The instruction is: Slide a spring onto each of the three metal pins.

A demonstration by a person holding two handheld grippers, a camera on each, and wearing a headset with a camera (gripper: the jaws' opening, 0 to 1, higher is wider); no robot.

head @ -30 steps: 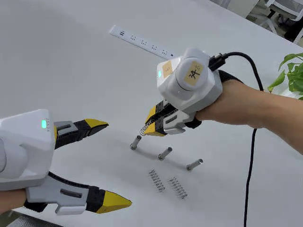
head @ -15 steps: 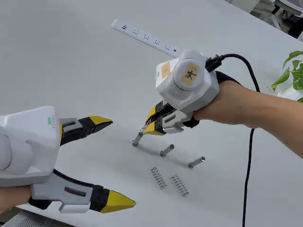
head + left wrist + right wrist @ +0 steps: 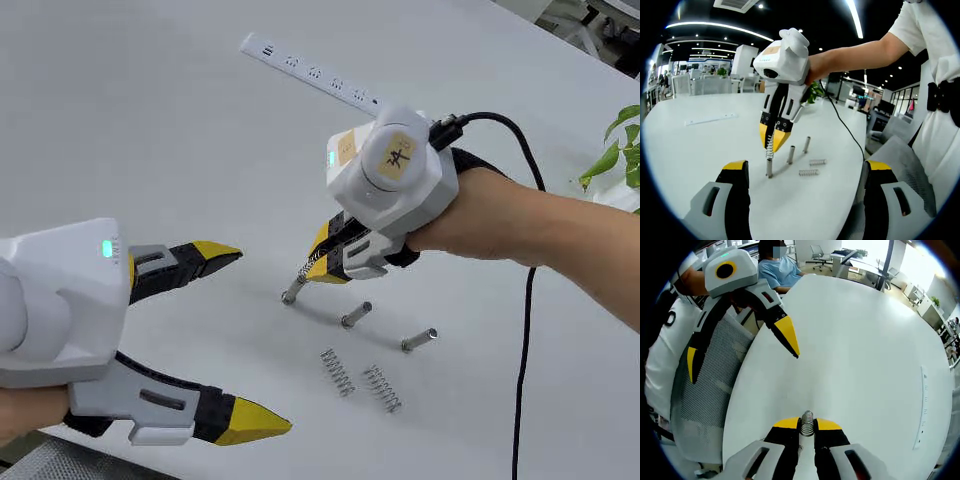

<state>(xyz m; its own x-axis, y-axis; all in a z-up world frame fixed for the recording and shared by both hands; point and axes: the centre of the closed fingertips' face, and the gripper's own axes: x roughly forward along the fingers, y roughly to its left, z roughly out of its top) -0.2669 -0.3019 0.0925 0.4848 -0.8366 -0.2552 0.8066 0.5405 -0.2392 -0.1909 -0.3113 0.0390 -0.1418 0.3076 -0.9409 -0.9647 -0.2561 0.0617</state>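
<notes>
The white table (image 3: 150,120) carries all the parts. My left gripper (image 3: 258,342) hangs spread wide and empty, well clear of the work. My right gripper (image 3: 318,272) is clamped on a spring (image 3: 303,272) whose lower end appears to meet the top of the leftmost pin (image 3: 291,294).

Procedure: align the coil with the pin's axis, lower along it, then release.

Two bare pins (image 3: 355,314) and two loose springs (image 3: 337,371) wait just beside. The spring is slim, bright and open-coiled.

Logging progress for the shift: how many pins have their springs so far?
None fully on yet. The right tongs hold one spring at the tip of the end pin. Remaining: two bare pins and two loose springs on the table.
</notes>
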